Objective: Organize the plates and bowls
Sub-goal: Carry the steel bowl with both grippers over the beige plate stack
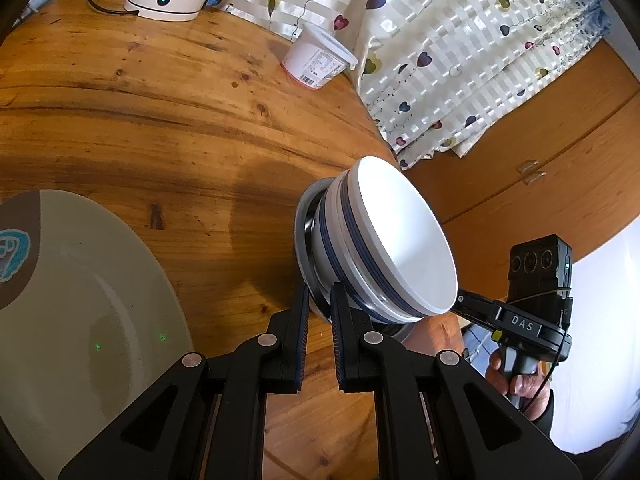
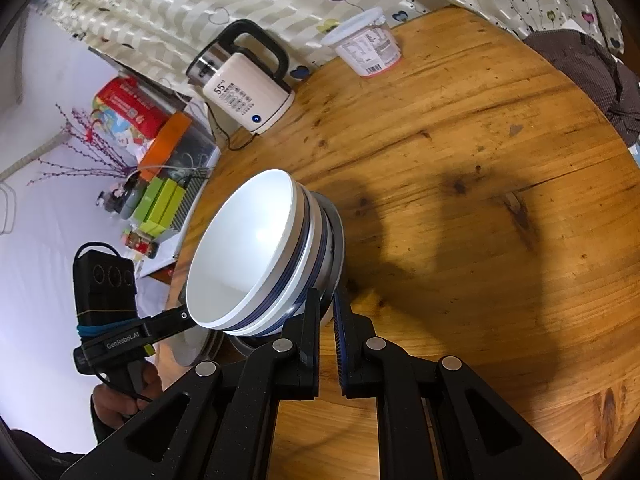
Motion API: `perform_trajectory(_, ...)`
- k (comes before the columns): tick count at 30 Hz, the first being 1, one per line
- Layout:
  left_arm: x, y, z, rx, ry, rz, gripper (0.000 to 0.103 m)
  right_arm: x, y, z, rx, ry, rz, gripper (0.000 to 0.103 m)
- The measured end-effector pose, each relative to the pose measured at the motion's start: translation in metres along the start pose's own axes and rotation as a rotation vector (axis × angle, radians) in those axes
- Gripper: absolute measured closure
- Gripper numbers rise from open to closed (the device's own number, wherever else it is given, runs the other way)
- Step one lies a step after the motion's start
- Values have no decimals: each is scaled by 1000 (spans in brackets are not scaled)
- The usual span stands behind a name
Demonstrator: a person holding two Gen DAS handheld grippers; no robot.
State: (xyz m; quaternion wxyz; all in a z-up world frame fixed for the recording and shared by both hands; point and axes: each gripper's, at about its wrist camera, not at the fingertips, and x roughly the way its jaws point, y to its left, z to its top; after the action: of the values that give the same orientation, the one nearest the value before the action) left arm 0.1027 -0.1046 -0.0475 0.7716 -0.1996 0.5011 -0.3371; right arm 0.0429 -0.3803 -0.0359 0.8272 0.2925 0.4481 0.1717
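Note:
A stack of white bowls with blue bands (image 1: 400, 240) sits on a grey plate (image 1: 304, 236), tilted above the round wooden table (image 1: 160, 120). My left gripper (image 1: 320, 300) is shut on the rim of the grey plate from one side. My right gripper (image 2: 328, 304) is shut on the same plate's rim (image 2: 338, 236) from the opposite side, with the bowl stack (image 2: 248, 248) above it. The right gripper also shows in the left wrist view (image 1: 460, 300). A large pale plate (image 1: 88, 312) with a blue and brown mark lies on the table at the lower left.
A white electric kettle (image 2: 248, 92) with its cord and a white lidded tub (image 2: 368, 48) stand at the table's far edge by a heart-patterned curtain (image 1: 480, 40). A dark cloth (image 2: 592, 76) lies at the table's right edge. Boxes and clutter (image 2: 152, 160) sit beyond the table.

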Motion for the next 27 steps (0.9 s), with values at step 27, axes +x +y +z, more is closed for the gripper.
perform_trajectory(27,-69,29,-14,-53,-111,69,93,35,67,5,-111,51,62,94)
